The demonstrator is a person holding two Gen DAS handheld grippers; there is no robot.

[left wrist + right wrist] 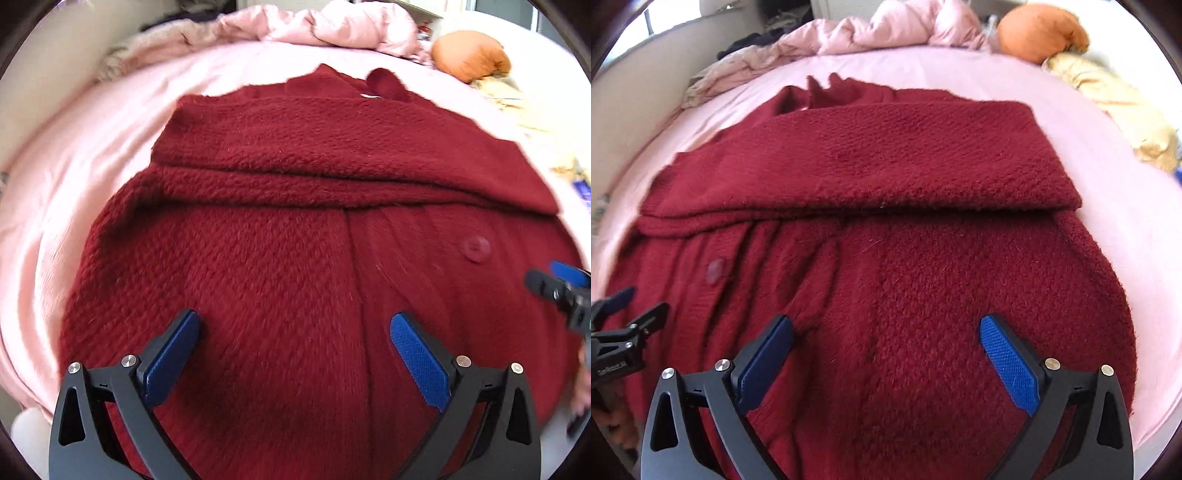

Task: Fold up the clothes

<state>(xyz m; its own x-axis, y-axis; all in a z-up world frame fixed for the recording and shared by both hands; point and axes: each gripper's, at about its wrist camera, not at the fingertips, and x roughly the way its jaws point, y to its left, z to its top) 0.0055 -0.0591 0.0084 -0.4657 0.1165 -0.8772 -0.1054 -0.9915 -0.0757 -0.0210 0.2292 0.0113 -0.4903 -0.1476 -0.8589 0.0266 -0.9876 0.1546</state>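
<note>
Pink bed [74,155], red cardigan [295,229]

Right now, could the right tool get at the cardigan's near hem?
Probably yes: the right tool is open over the red cardigan, nothing lying between; the hem itself is hidden below the frame.

Each view looks forward along its own tool's two spread blue-padded fingers, tilted down and close above the dark red fuzzy knit cardigan [295,229] on the pale pink bedsheet [74,155]. The left view sits left of the buttoned placket, the right view right of it. Both share the folded-over sleeves ahead, the round red button [716,269] and the orange cushion [1039,31] far ahead-right.
</note>
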